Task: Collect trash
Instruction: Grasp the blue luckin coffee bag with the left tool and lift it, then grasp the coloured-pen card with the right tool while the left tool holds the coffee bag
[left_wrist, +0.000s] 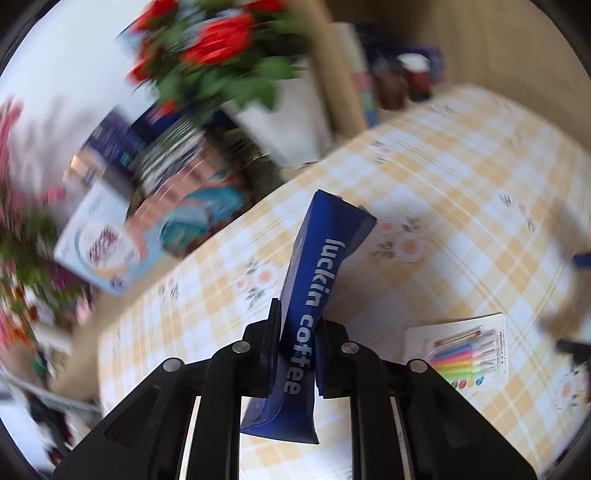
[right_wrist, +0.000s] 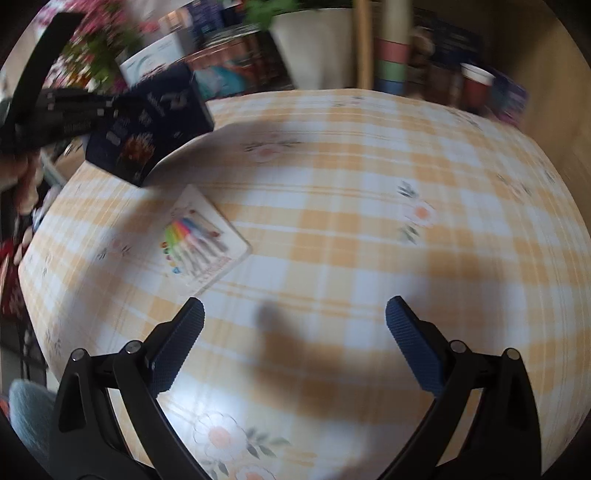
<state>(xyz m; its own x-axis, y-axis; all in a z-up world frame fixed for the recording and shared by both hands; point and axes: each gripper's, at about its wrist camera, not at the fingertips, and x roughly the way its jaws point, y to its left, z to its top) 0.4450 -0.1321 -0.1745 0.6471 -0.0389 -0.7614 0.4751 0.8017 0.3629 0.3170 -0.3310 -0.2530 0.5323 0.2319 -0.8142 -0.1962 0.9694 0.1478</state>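
Observation:
My left gripper (left_wrist: 297, 332) is shut on a dark blue "luckin coffee" paper bag (left_wrist: 317, 266) and holds it above the yellow checked tablecloth (left_wrist: 443, 184). The same bag (right_wrist: 147, 125) shows in the right wrist view at the upper left, held up by the left gripper (right_wrist: 110, 105). My right gripper (right_wrist: 294, 317) is open and empty, low over the tablecloth (right_wrist: 369, 221) near its front. A white card pack of coloured pens (right_wrist: 207, 240) lies flat on the cloth just ahead and left of the right gripper; it also shows in the left wrist view (left_wrist: 461, 354).
Behind the table stand a white flower pot (right_wrist: 317, 44) with red flowers (left_wrist: 218, 40), boxes and packets (left_wrist: 177, 206), stacked coloured cups (right_wrist: 393, 55) and a red cup (right_wrist: 474, 88). A wooden wall (left_wrist: 480, 37) closes the back.

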